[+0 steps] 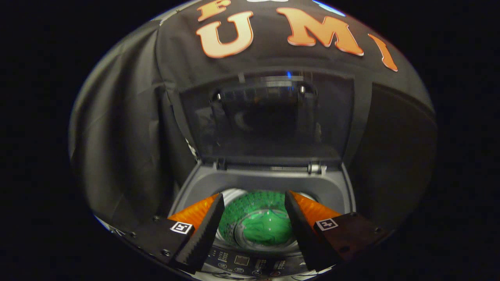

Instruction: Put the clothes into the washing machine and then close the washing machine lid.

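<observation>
A top-loading washing machine stands just ahead of me with its dark see-through lid raised upright at the back. Down in the round drum lies a green garment. My gripper hovers above the drum's mouth, open, with nothing between its fingers; the green garment shows through the gap between them, well below. The machine's control panel lies right under the fingers, on the near edge.
Black cloth walls close in behind and on both sides of the machine. The lid's hinges sit at the back rim of the opening.
</observation>
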`<act>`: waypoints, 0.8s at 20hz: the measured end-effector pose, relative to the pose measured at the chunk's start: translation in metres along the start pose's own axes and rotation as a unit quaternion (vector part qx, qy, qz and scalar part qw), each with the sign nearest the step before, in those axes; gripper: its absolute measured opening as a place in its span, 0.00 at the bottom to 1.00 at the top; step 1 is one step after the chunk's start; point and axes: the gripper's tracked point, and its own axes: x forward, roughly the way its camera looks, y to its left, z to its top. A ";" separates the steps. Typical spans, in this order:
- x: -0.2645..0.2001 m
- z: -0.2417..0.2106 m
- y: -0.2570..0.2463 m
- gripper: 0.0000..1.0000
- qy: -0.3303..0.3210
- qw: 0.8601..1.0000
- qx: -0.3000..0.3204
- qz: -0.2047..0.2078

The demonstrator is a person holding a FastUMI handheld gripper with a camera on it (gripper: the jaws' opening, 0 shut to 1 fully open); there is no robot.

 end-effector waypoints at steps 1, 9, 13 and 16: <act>-0.010 0.028 -0.001 0.99 -0.035 0.999 -0.003 0.001; -0.039 0.234 -0.046 0.98 -0.164 0.986 0.005 -0.024; 0.004 0.258 -0.078 0.98 -0.148 0.987 -0.011 -0.056; 0.041 0.248 -0.091 0.98 -0.107 0.992 -0.015 -0.069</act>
